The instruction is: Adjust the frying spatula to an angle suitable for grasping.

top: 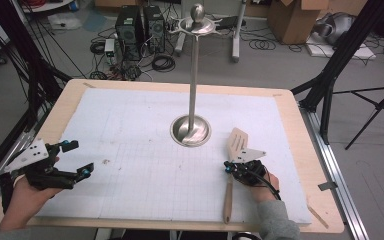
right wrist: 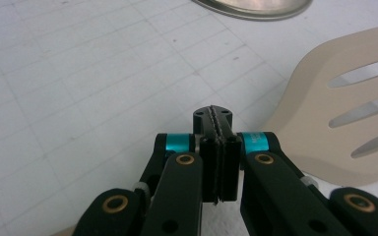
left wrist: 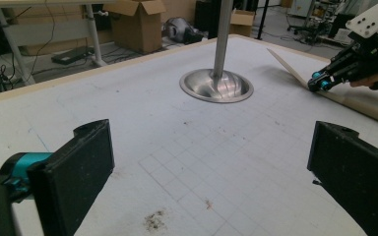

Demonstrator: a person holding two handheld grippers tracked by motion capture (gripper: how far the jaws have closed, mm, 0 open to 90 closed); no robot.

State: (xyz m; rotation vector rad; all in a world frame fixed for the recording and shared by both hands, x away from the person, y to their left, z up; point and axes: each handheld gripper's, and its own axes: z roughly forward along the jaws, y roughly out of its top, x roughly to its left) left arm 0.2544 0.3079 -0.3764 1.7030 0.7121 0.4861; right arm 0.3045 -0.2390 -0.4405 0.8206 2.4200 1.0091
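Note:
A wooden slotted spatula [top: 237,142] lies on the white grid mat at the right, blade away from me and handle reaching the near edge. My right gripper [top: 228,167] sits over its neck, shut pad to pad, with nothing seen between the pads. In the right gripper view the spatula blade [right wrist: 325,123] lies just right of the right gripper [right wrist: 216,118]. The left gripper view shows the right gripper [left wrist: 317,82] tip at the spatula [left wrist: 364,105]. My left gripper [top: 82,159] rests open at the left edge, and in its own view the left gripper [left wrist: 211,162] holds nothing.
A tall metal stand [top: 191,131] with a round base rises mid-table, topped by a dish and ball [top: 197,22]; its base [left wrist: 216,86] shows ahead of the left gripper. The wooden table rim [top: 320,210] frames the mat. Computers, cables, boxes and tripod legs stand on the floor beyond.

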